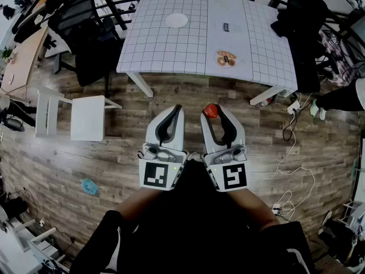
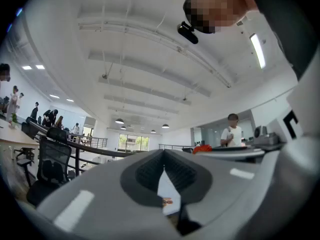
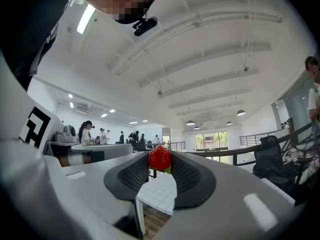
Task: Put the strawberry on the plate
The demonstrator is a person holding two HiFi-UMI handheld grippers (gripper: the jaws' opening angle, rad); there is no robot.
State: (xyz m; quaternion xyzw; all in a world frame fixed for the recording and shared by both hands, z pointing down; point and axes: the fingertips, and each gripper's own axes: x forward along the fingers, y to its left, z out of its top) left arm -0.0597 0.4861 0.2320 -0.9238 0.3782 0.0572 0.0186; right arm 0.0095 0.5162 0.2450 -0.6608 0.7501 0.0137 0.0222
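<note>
A red strawberry [image 1: 211, 111] sits between the tips of my right gripper [image 1: 213, 113], which is shut on it. In the right gripper view the strawberry [image 3: 160, 157] is pinched at the far end of the ribbed pads. My left gripper [image 1: 178, 108] hangs beside the right one, shut with nothing in it; its tips [image 2: 163, 155] meet. Both grippers are held close to the person's body, over the wood floor and short of the table. An empty white plate [image 1: 177, 20] lies on the far part of the checked table [image 1: 154, 50].
A second plate with food [image 1: 226, 59] lies on the table's near right. A black office chair [image 1: 85, 30] and a white stool [image 1: 86, 117] stand to the left. Another black chair [image 1: 302, 27] is at the right, and cables [image 1: 293, 153] trail over the floor there.
</note>
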